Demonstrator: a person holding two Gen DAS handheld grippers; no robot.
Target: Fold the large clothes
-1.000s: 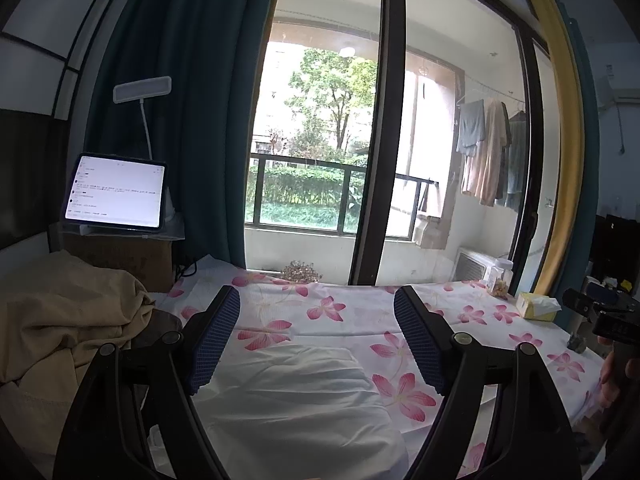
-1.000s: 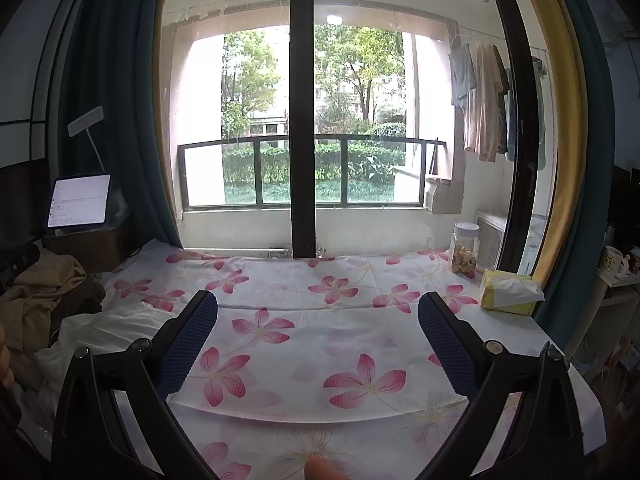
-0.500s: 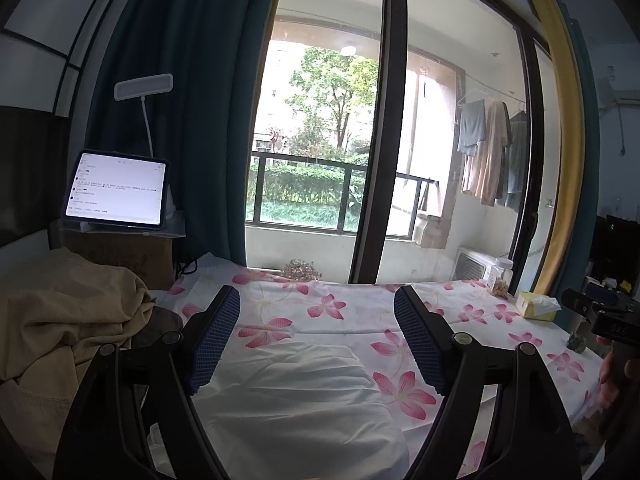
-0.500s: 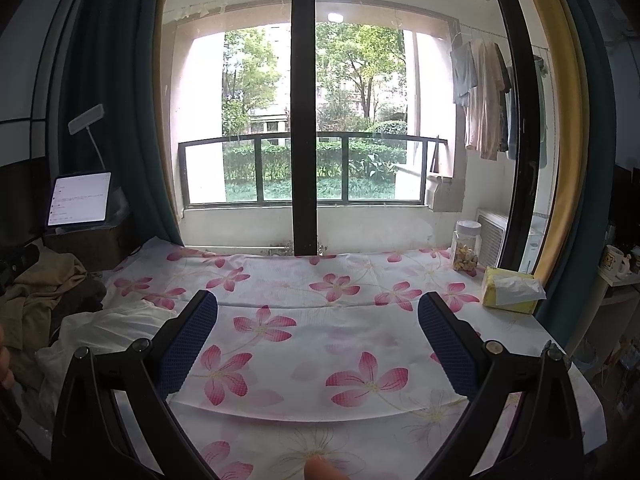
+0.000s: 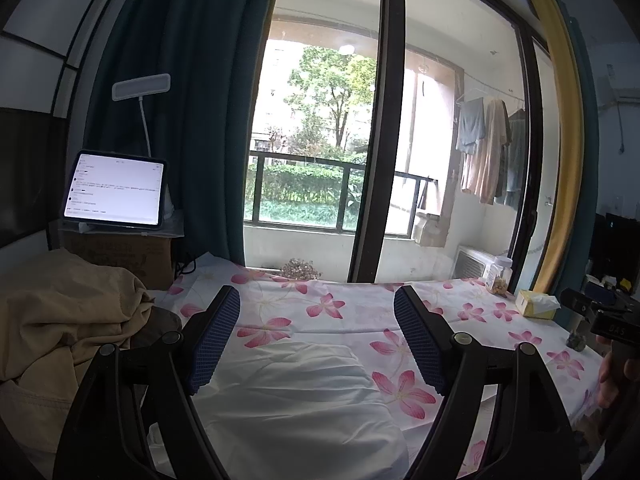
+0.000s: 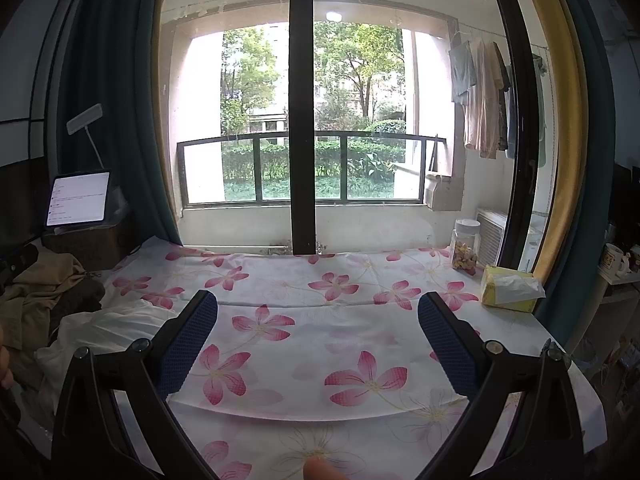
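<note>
White garment [image 5: 288,396] lies just ahead of the released left gripper [image 5: 316,340]; pinch one hem edge, while the right gripper [image 6: 318,342] hangs wide, holding nothing.

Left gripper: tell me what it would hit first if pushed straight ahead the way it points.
Probably the white garment lying just below and ahead of the open left gripper; if it clears that, the flowered cloth behind it. Depth is hard to judge in this fisheye view.
</note>
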